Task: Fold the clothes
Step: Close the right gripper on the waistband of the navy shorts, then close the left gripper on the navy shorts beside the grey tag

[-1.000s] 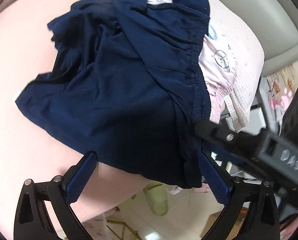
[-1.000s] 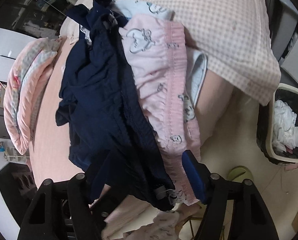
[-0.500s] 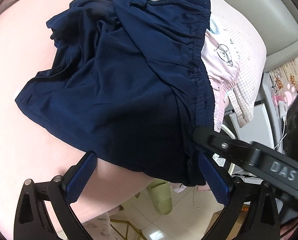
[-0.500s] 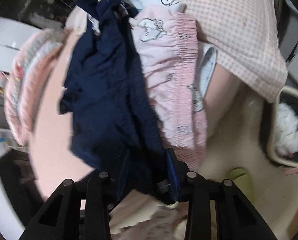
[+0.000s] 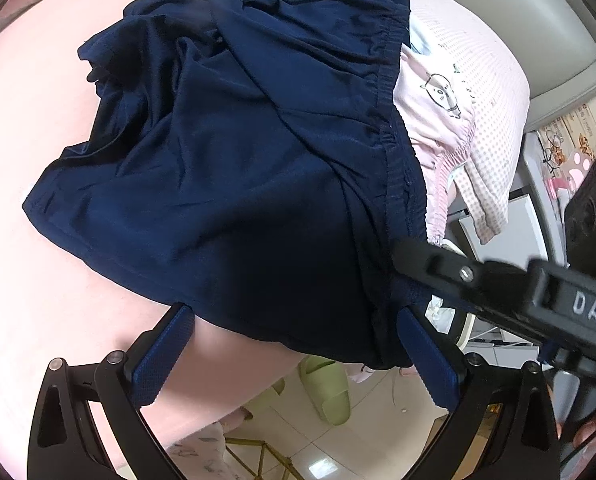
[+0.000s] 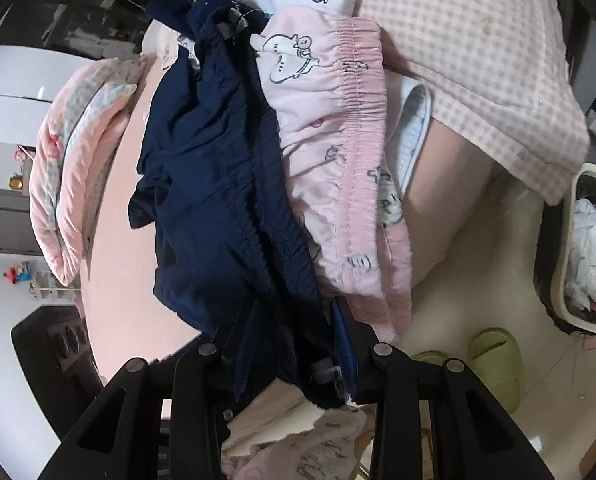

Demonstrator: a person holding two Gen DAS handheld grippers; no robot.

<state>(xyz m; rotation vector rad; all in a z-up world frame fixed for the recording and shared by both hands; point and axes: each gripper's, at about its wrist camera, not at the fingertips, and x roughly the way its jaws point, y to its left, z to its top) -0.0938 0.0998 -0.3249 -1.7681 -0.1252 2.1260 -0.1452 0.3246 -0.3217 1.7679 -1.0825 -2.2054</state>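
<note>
Right claw [image 6: 293, 344] clamped on navy shorts [image 6: 217, 184] waistband at 6 o'clock, left claw [image 5: 293, 354] spread wide at shorts' hem, shorts on pink bed [image 5: 37, 128], pink printed shorts [image 6: 330, 184] at 3 o'clock, touching.

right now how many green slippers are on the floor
2, side by side on the floor by the bed's corner: slipper next to the basket, the other slipper largely hidden behind the right gripper.

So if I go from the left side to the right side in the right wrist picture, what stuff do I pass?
Folded pink quilt → crumpled navy blue shorts → pink cartoon-print shorts → pink checked pillow → laundry basket of white clothes.
</note>
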